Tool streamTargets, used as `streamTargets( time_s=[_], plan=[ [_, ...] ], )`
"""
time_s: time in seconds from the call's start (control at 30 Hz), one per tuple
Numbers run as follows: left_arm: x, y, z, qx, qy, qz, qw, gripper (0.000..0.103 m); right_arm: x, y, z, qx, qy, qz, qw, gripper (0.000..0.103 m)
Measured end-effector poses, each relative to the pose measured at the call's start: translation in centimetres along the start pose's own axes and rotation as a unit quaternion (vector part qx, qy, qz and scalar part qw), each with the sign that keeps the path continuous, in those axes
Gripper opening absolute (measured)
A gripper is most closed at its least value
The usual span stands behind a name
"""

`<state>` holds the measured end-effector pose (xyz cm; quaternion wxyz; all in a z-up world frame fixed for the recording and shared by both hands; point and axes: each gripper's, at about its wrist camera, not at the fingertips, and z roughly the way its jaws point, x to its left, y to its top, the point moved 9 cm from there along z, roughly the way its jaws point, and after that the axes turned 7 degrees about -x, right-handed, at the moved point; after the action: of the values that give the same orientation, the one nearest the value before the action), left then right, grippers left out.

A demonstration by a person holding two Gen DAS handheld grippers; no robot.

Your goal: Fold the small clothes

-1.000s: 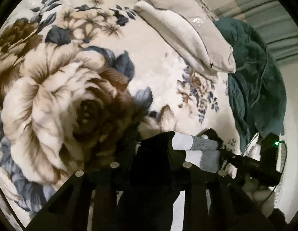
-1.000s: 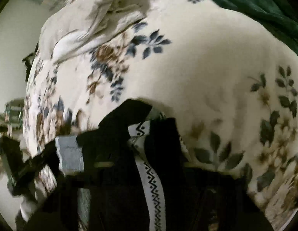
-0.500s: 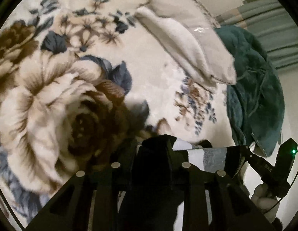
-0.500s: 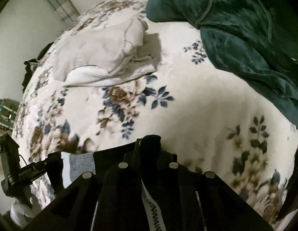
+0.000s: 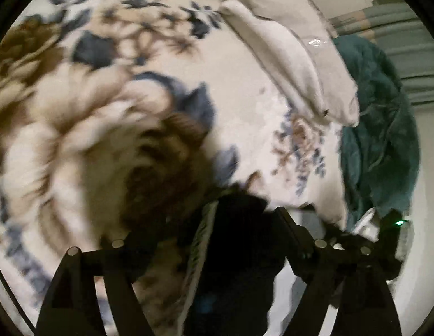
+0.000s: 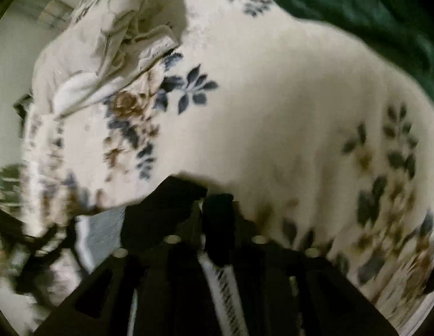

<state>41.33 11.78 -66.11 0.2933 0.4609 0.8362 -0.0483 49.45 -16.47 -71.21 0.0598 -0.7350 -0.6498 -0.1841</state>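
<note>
A small black garment with a white zigzag-patterned band hangs over the floral bed blanket. My left gripper has its jaws spread wide, and the black cloth lies loose between them. My right gripper is shut on the black garment, which shows a grey and white striped part at its left edge. The left gripper appears blurred at the far left of the right wrist view. Both views are motion blurred.
Folded beige and white cloths lie at the far side of the bed, also in the right wrist view. A dark green blanket is heaped at the right, and fills the top right of the right wrist view.
My left gripper's jaws have opened wide and let go of the garment. The right gripper has swung with the cloth, and both views have shifted over the bed.
</note>
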Motion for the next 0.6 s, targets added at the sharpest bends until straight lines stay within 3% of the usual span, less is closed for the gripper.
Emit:
streamTargets(
  time_s=[0.1, 0.23, 0.3, 0.37, 0.4, 0.43, 0.47, 0.6],
  plan=[
    [2.6, -2.1, -1.9, -0.01, 0.052, 0.005, 0.9986, 0.078, -1.1, -1.3, -2.7, -0.002, 0.041, 0.026, 0.999, 0.059],
    [7.5, -6.9, -2.6, 0.008, 0.116, 0.005, 0.9932, 0.078, -3.5, -6.4, -4.0, 0.048, 0.051, 0.073, 0.995, 0.06],
    [9.0, -8.6, -1.9, 0.014, 0.117, -0.005, 0.993, 0.079, -4.6, -9.3, -3.3, 0.075, 0.052, 0.092, 0.991, 0.06],
    [8.8, -8.4, -1.5, -0.006, 0.1, -0.002, 0.995, 0.097, -5.7, -11.9, -2.0, 0.1, 0.033, 0.102, 0.989, 0.06],
    [8.5, -8.3, -0.9, -0.004, 0.086, -0.01, 0.9962, 0.103, -6.0, -13.0, -1.6, 0.109, 0.035, 0.108, 0.988, 0.055],
    [8.8, -8.0, -0.5, 0.001, 0.102, -0.02, 0.9946, 0.103, -5.8, -14.0, -1.7, 0.104, 0.05, 0.115, 0.987, 0.044],
    [9.1, -7.8, 0.1, 0.009, 0.119, -0.029, 0.9925, 0.103, -5.7, -14.5, -2.1, 0.093, 0.054, 0.115, 0.988, 0.019],
    [9.1, -7.7, 1.6, 0.045, 0.203, -0.02, 0.9778, 0.103, -5.2, -15.2, -5.4, 0.042, 0.039, 0.097, 0.994, 0.01]
  ],
)
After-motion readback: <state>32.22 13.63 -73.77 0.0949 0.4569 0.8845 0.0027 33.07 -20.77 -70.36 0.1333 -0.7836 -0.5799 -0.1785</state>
